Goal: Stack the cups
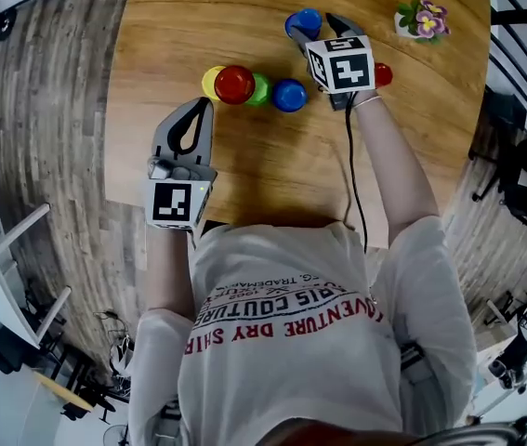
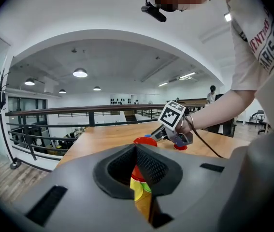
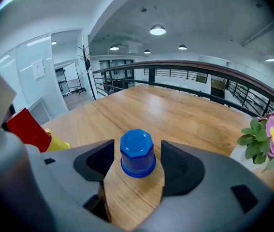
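Right gripper view: an upturned blue cup [image 3: 137,152], glossy, with an eight-sided base on top and a flared rim below, stands on the wooden table [image 3: 175,110]. It sits between the spread fingers [image 3: 178,163] of the right gripper [image 3: 137,162], one at its 9 o'clock and one at 3, with a gap on both sides. In the head view, the left gripper [image 1: 203,108] has its fingers pressed together on nothing. A yellow cup [image 1: 211,82], red cup [image 1: 234,84], green cup [image 1: 261,89] and second blue cup [image 1: 289,95] cluster at its 12 to 2 o'clock.
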